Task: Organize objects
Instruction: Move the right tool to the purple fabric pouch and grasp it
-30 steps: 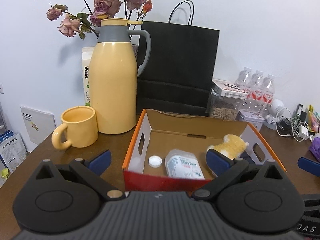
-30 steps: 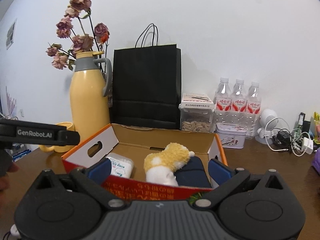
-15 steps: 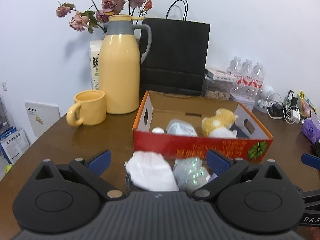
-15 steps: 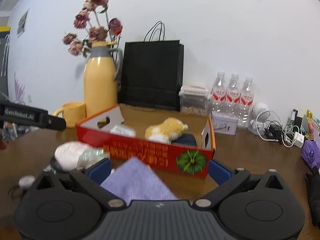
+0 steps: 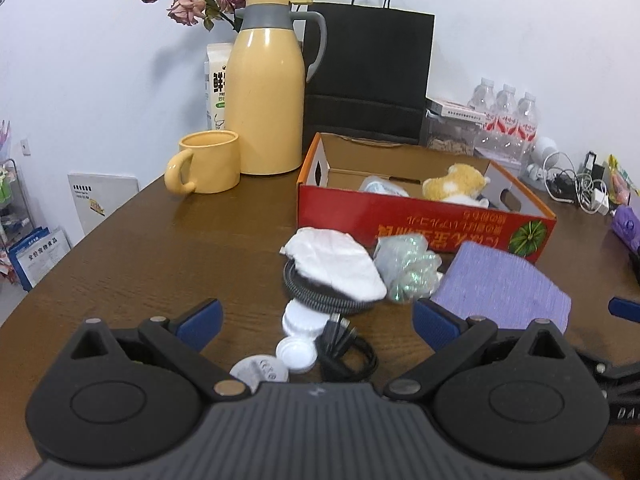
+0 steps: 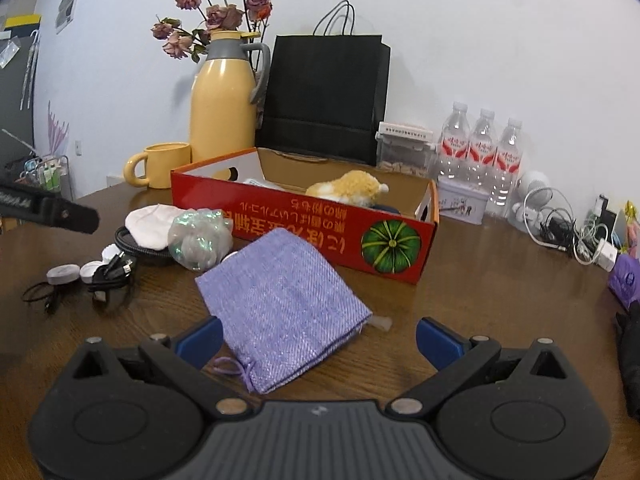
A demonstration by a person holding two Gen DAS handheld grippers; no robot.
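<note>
Left gripper [image 5: 316, 316] jaws wide apart, empty, above white caps [image 5: 298, 354] and black cable [image 5: 346, 354], right gripper [image 6: 318, 336] likewise spread, empty, over purple pouch [image 6: 280, 304], pouch flat on table [image 6: 500, 280] just before red box [image 6: 300, 220], plush toy [image 6: 352, 190] inside box.

An open red cardboard box [image 6: 320, 228] is seen mid-frame in the right wrist view, a tan plush toy [image 6: 348, 190] lying inside. Below it, toward lower centre, a flat lilac woven pouch [image 6: 280, 304] is laid on the brown wooden table [image 6: 500, 280]. At upper left, behind the box, a tall yellow thermos jug [image 6: 222, 96] is stood beside a yellow ceramic mug [image 6: 162, 164].
</note>
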